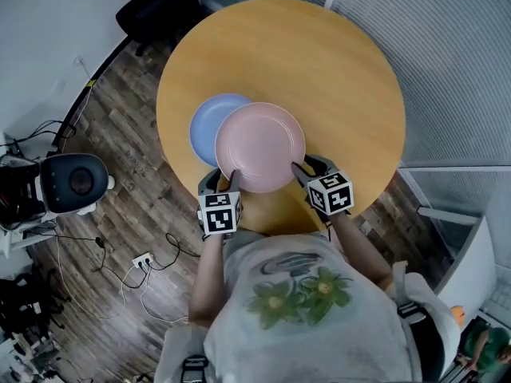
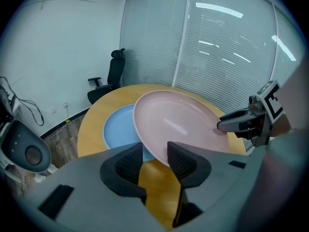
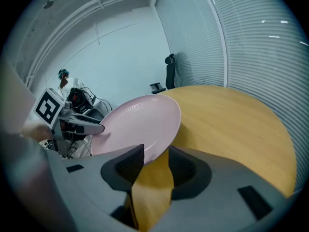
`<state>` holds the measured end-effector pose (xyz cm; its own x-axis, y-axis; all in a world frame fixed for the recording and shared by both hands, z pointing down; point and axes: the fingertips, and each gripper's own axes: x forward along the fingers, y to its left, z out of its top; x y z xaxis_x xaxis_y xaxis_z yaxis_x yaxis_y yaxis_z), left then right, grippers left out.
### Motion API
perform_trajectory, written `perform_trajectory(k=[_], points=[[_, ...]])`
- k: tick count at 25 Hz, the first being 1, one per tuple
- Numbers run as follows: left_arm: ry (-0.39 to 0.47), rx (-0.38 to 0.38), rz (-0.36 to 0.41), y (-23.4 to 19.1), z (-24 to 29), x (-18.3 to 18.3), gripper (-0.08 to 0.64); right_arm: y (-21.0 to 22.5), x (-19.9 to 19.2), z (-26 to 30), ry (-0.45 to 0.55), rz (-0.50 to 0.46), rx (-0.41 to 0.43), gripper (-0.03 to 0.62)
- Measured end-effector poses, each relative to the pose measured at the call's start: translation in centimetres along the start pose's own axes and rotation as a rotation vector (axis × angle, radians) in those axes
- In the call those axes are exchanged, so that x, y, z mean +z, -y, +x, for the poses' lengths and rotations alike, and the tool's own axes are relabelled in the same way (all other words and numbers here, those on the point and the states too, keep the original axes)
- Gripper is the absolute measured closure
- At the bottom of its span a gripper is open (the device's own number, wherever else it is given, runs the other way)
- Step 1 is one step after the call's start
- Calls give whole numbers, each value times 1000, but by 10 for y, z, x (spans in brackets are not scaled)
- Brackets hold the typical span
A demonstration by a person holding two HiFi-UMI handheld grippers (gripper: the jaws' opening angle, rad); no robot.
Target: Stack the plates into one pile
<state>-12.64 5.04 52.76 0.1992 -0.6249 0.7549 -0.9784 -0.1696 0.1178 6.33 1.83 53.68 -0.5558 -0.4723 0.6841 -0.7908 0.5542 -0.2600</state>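
Note:
A pink plate (image 1: 259,146) hangs tilted over the near part of the round wooden table (image 1: 319,62), held between both grippers. My left gripper (image 1: 228,179) is shut on its near-left rim, which runs between the pads in the left gripper view (image 2: 154,153). My right gripper (image 1: 303,170) is shut on the near-right rim (image 3: 155,161). A blue plate (image 1: 206,126) lies flat on the table, partly covered by the pink plate (image 2: 178,124). The blue plate (image 2: 118,127) shows to the left of it in the left gripper view. The right gripper view shows the pink plate (image 3: 135,124) but not the blue one.
A black office chair (image 1: 152,6) stands beyond the table's far left edge. A round grey and black device (image 1: 72,182) sits on the wooden floor to the left, with cables and a power strip (image 1: 142,259) nearby. Blinds on glass walls (image 2: 217,47) close the room's far side.

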Motion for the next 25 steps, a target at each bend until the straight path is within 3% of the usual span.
perform_trajectory(k=[13,25], points=[[23,71,-86,-53,-7,-5,383,-31,30,49,-27,-95,76,419],[110,112,-74,-109,-12,57,383,-51,108,82,50,-144,90,419]])
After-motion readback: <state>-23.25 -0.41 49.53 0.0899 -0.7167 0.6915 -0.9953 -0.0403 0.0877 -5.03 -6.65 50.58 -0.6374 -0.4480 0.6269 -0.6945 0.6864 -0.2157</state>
